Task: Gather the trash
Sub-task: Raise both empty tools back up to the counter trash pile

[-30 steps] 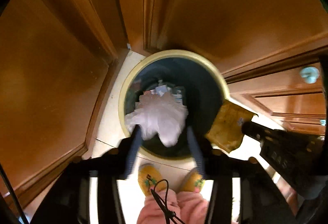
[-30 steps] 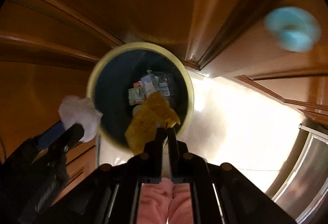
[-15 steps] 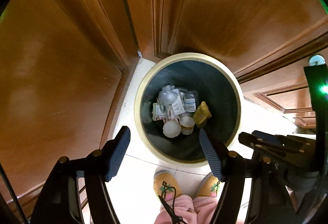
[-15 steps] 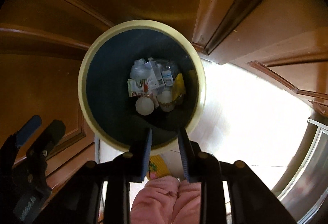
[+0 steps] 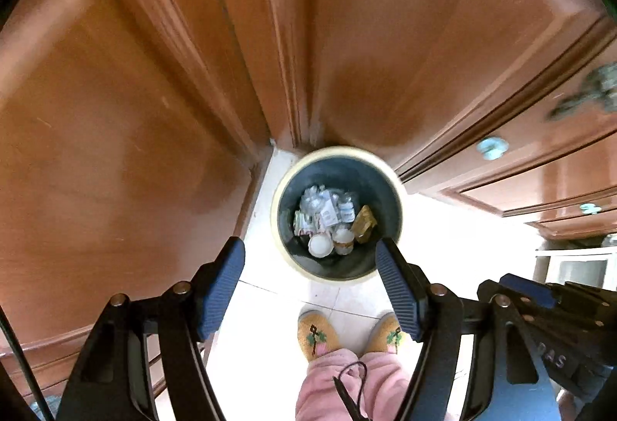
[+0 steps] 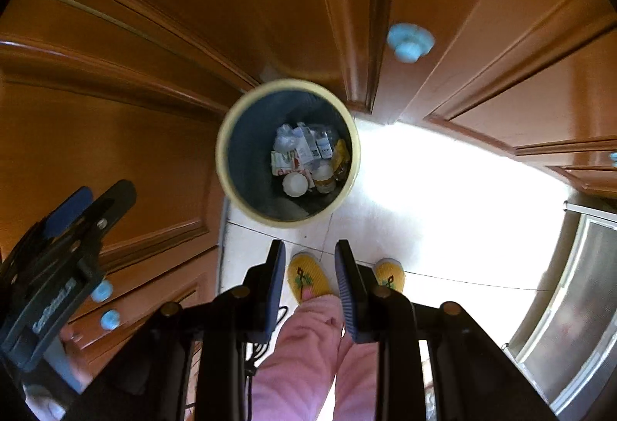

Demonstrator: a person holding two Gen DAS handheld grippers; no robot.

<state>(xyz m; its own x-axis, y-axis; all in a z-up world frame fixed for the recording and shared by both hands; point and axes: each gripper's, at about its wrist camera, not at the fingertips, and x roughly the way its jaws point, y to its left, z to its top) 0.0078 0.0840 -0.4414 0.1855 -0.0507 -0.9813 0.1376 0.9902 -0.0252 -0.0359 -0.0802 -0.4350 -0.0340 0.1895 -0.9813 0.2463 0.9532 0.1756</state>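
Blue pads: your left gripper [image 5: 310, 266] points down, jaws wide apart, nothing between.
Right gripper [image 6: 310, 266]: yours points down too, jaws narrowly parted, empty.
Trash [image 5: 333, 224]: lies inside the cream-rimmed bin [image 5: 397, 189] below both.
Right view only: steel appliance [image 6: 570, 305] beside the white floor [image 6: 443, 209].

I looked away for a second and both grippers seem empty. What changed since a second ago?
The left gripper let go of its white crumpled tissue and the right gripper its yellow wrapper; the wrapper now lies in the trash bin, the tissue is not clearly told apart among the trash. Both grippers opened and pulled up and away, so the bin looks smaller. The bin kept its place in the cabinet corner.
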